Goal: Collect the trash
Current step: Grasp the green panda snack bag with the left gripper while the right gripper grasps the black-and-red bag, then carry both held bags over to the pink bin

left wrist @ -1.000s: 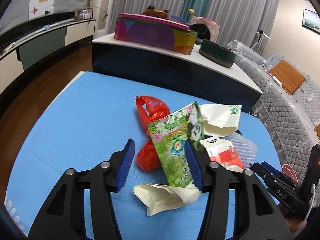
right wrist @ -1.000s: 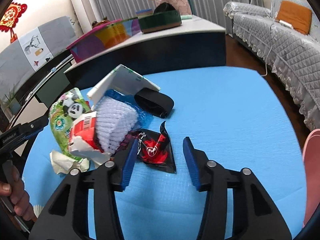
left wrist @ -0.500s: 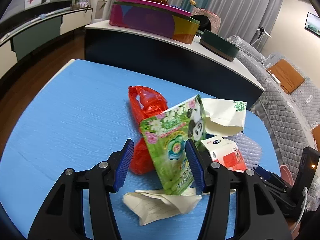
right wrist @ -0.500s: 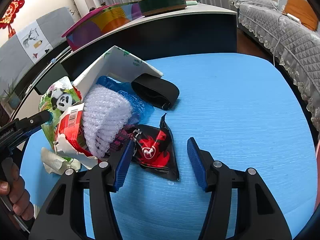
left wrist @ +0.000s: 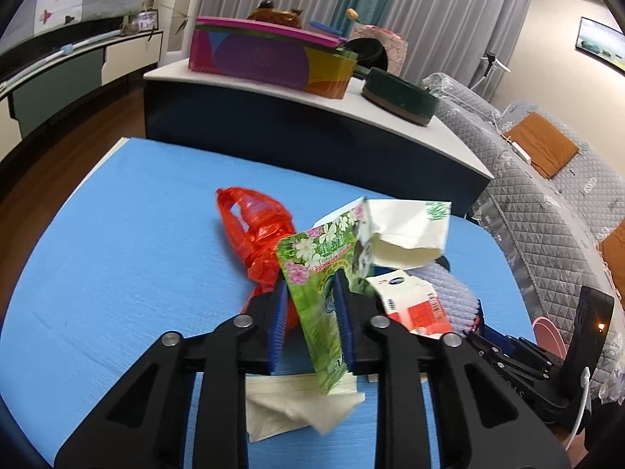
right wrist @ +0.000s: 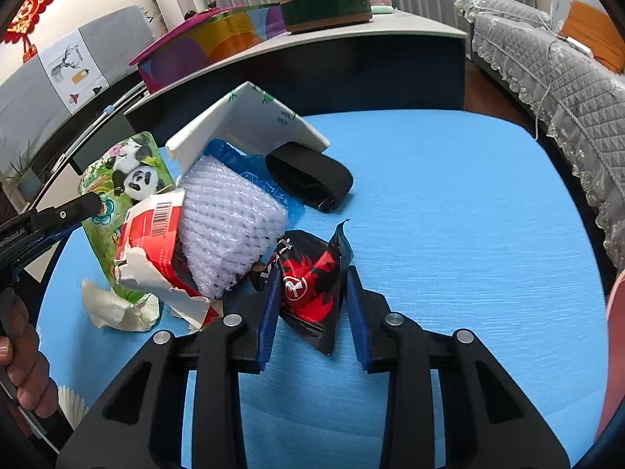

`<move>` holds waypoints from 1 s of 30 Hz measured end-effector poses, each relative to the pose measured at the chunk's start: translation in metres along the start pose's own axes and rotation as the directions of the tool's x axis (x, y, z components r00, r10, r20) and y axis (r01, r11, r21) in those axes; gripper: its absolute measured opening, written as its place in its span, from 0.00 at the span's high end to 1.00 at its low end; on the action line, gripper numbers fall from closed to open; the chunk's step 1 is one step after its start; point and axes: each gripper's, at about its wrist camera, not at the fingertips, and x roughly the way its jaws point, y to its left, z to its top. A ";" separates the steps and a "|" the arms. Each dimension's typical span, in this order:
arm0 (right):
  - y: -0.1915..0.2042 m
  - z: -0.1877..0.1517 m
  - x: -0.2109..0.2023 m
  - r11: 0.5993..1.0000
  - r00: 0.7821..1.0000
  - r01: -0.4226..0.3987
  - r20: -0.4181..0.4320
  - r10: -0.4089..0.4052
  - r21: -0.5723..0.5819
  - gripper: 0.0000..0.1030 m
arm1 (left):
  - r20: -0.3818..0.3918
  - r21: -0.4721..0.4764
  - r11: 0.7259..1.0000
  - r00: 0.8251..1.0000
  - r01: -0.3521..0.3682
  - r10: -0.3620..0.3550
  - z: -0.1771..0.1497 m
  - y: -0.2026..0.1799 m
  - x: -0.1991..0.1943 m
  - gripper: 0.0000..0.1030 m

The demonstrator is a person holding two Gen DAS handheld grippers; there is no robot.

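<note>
A heap of trash lies on the blue table top (left wrist: 117,234). My left gripper (left wrist: 310,293) is closing its jaws on the green panda pouch (left wrist: 320,258), which stands buckled between the blue pads. A red plastic bag (left wrist: 254,226) lies just left of it, and crumpled paper (left wrist: 297,406) lies under the fingers. My right gripper (right wrist: 312,277) is closing its jaws around the black and red wrapper (right wrist: 312,285), with a pad against each side. White foam netting (right wrist: 230,226) and a torn red carton (right wrist: 156,234) lie to that wrapper's left.
A white paper bag (right wrist: 250,125), blue bubble wrap (right wrist: 250,168) and a black band (right wrist: 312,176) sit behind the heap. A dark counter (left wrist: 312,133) with coloured boxes stands past the table. A grey quilted sofa (right wrist: 566,78) is at the right, and a hand (right wrist: 23,371) at the left.
Both pairs of jaws have narrowed. The left now pinches the green pouch, which has folded and tilted. The right has drawn in on the black and red wrapper, which has bunched up.
</note>
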 end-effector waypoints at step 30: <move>-0.012 -0.018 -0.106 0.998 0.988 0.056 0.146 -0.050 -0.034 0.68 | 0.140 0.144 0.988 0.988 0.052 -0.072 -0.005 -0.058 -0.067 0.98</move>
